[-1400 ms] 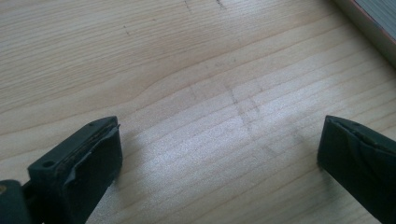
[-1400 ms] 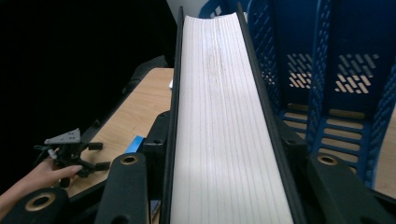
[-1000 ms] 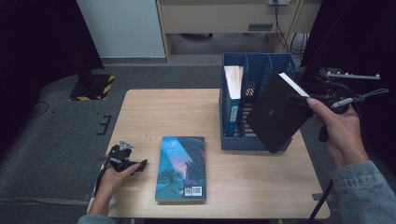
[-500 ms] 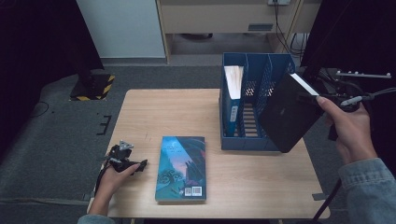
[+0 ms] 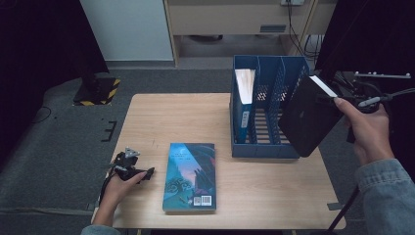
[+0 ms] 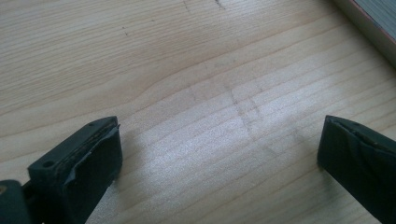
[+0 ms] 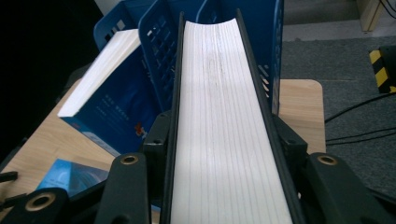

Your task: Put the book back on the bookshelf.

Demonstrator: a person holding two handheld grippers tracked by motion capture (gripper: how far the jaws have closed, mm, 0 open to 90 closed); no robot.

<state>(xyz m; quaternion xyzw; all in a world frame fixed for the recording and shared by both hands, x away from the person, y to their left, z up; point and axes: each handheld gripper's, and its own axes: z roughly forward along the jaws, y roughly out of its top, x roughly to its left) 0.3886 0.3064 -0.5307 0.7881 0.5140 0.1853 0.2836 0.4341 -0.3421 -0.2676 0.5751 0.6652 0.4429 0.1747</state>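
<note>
The black-covered book (image 5: 307,117) is in the air, just at the right side of the blue file rack (image 5: 268,147), tilted, with its white page edge (image 7: 224,121) turned up and toward the right hand. The right hand-held gripper (image 7: 224,154) pinches this book across its thickness, one jaw on each cover, near the upper corner. The step in hand, I judge, is to carry the book to the rack and stand it in a free compartment; the leftmost compartment of the rack already holds a blue book (image 5: 243,105), standing upright. The next move probably calls for bringing the book upright over a free slot to the right of that one, then lowering it between the dividers without hitting them. In front of the rack, to its left, a teal paperback (image 5: 190,176) lies flat on the wooden counter (image 5: 186,115). Farther left of the rack, the left hand-held gripper (image 5: 132,172) rests low on the counter, jaws spread wide with nothing between them.
</note>
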